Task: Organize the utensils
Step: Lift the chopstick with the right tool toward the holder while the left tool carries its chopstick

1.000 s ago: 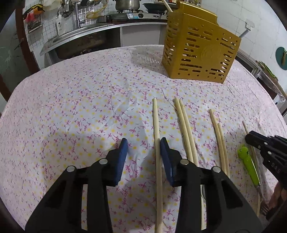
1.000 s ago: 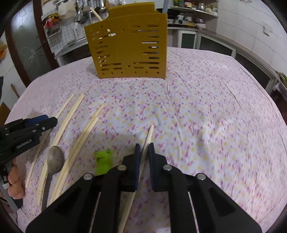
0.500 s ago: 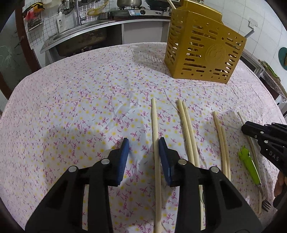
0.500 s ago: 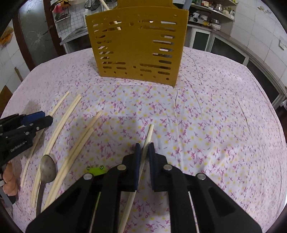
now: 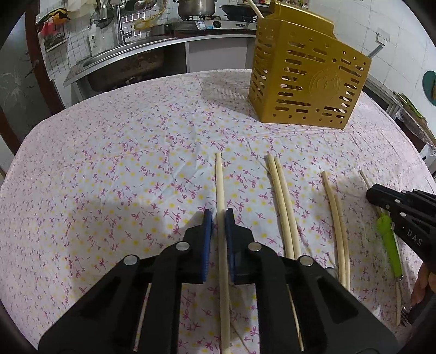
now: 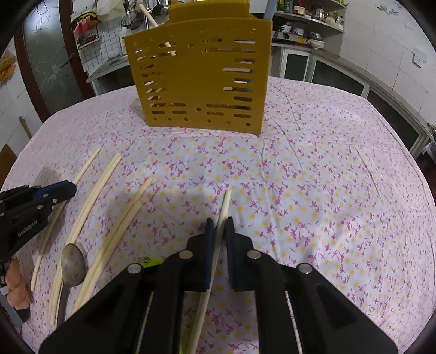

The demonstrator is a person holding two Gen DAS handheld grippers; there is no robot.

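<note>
Yellow slotted holder [image 5: 308, 81] stands upright at the far side of the tabletop [image 5: 109, 163]. Left claw [image 5: 218, 217] has just closed on one chopstick [image 5: 219, 179]; right claw [image 6: 219, 226] grips another chopstick [image 6: 225, 203]. Risk: thin round sticks may pivot or slip during lift, missing the holder opening

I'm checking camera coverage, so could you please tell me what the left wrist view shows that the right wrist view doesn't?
Only the left wrist view shows the green handle full length, the stove pot and the left tongs shut on a chopstick.

Only the right wrist view shows the spoon bowl, the wall shelves and the right tongs shut on their chopstick.

Both show the yellow holder, loose chopstick pairs and flowered cloth.
</note>
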